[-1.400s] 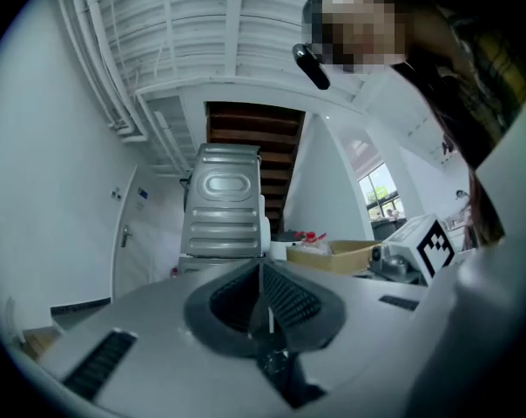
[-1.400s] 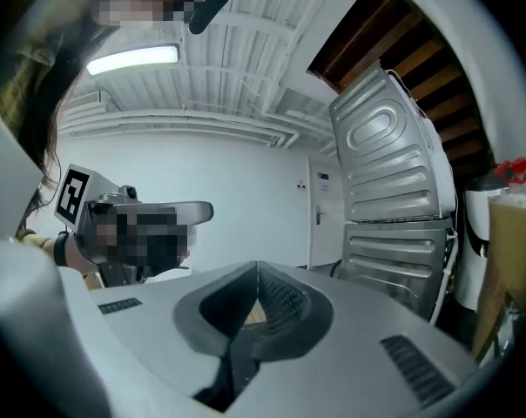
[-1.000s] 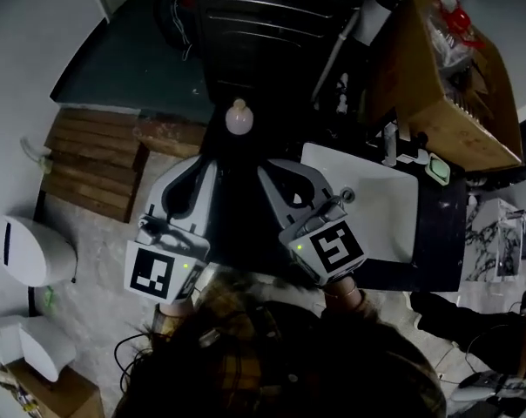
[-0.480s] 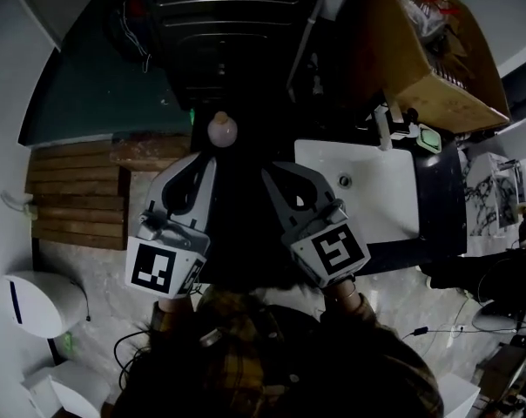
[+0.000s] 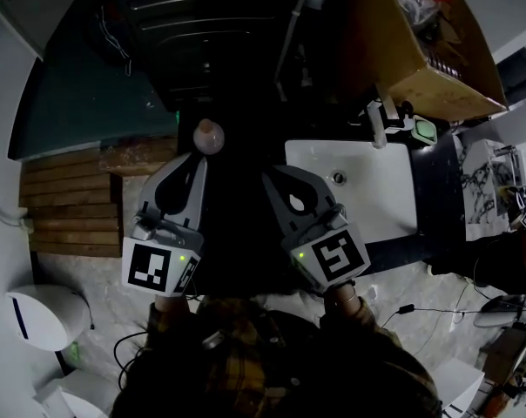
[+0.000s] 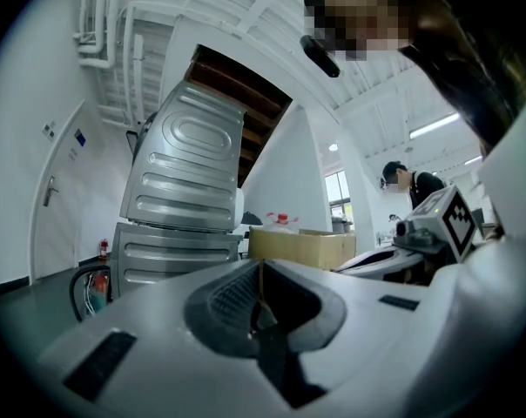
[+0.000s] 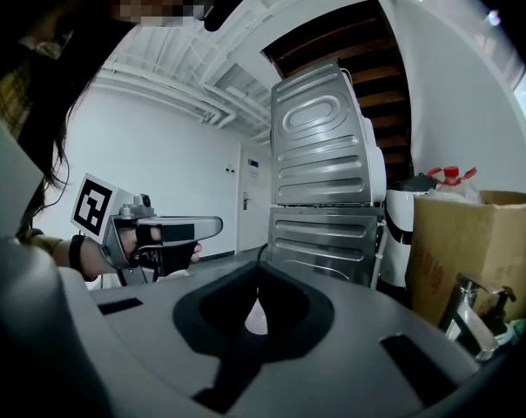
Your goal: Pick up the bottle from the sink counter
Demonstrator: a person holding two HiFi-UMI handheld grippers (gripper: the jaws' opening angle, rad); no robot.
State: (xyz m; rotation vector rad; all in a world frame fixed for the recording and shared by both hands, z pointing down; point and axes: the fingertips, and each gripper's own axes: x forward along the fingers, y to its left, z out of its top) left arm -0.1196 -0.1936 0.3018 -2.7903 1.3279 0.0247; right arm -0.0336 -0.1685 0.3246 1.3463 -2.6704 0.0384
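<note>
Head view, left gripper [image 5: 196, 158], right gripper [image 5: 269, 176], jaws together and empty, sink counter [image 5: 439, 200] apart, right of both, bottle indistinct.

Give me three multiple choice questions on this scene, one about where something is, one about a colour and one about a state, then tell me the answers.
1. In the head view, where is the sink relative to the right gripper?
A. On its right side
B. Left of the left gripper
C. Between the two grippers

2. What colour is the cardboard box?
A. Green
B. Brown
C. White

3. How do the jaws of the left gripper stand?
A. Wide apart
B. Together, holding nothing
C. Clamped on a bottle

Answers:
1 A, the white basin lies to the right of that gripper.
2 B, its sides are plain brown.
3 B, the left gripper view shows the tips meeting with nothing between them.
</note>
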